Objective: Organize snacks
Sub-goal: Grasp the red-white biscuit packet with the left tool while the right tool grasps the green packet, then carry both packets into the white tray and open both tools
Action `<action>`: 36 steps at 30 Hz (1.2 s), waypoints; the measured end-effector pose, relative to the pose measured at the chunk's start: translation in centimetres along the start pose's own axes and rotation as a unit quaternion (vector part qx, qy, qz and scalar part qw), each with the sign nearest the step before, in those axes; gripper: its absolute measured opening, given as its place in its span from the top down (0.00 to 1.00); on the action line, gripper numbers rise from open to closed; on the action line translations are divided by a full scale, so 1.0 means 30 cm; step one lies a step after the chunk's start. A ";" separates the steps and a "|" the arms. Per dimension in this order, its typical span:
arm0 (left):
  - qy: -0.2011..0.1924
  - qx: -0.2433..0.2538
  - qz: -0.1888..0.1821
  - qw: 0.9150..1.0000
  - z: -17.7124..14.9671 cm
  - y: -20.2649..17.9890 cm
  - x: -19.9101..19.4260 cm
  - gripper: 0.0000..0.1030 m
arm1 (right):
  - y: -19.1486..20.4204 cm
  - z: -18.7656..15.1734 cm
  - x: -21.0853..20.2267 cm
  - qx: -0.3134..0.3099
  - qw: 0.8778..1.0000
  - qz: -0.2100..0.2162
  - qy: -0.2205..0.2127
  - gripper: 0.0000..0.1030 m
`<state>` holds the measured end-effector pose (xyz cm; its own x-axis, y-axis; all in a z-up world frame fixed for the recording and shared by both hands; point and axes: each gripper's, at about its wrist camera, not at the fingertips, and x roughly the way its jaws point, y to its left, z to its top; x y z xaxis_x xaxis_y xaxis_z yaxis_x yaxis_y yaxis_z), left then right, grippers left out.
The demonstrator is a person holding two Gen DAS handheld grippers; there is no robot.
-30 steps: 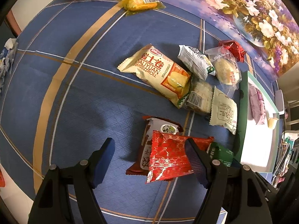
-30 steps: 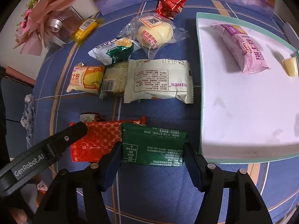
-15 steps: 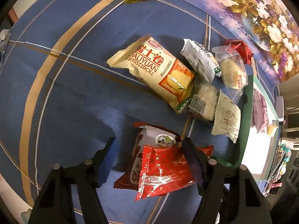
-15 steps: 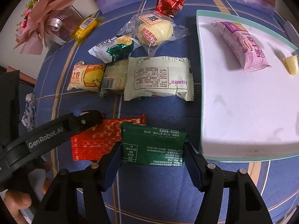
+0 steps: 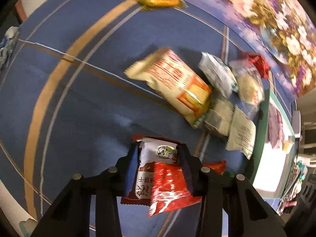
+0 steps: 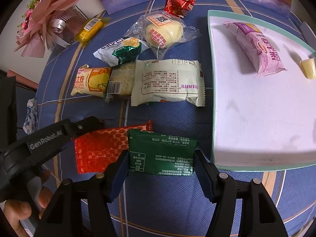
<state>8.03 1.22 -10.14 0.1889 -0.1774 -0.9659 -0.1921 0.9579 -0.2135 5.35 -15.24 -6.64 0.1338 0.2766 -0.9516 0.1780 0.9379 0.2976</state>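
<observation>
My left gripper has closed on a brown-and-white biscuit packet, with a shiny red packet lying over its near end. My right gripper is open, its fingers on either side of a green packet that lies flat on the blue cloth. The red packet lies just left of the green one. The left gripper's arm shows at the left of the right wrist view. A white tray with a teal rim holds a purple roll packet and a small yellow piece.
Further back lie a cream Swiss roll packet, a white packet, a bun in clear wrap, a white-green packet, a red foil packet and a yellow packet. A pink bouquet stands back left.
My left gripper moved forward over the brown-and-white packet and its jaws closed on it. My right gripper stayed open around the green packet.
</observation>
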 end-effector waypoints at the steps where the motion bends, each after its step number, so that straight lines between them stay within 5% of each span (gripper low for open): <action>1: -0.004 -0.006 0.004 1.000 0.004 0.016 -0.002 0.58 | 0.000 0.000 0.000 0.000 1.000 0.000 0.000 0.35; 24: -0.079 -0.056 0.037 0.995 0.011 0.163 -0.137 0.60 | -0.022 -0.013 -0.090 0.004 0.999 0.023 -0.027 0.35; 36: -0.124 -0.027 0.019 0.992 -0.012 0.083 -0.285 0.60 | -0.066 -0.020 -0.212 0.014 0.997 0.033 -0.065 0.35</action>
<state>5.59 5.03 -2.48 0.4111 -0.0746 -0.9085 -0.2537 0.9479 -0.1927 3.55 -18.72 -1.22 0.2708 0.3066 -0.9125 0.1924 0.9116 0.3633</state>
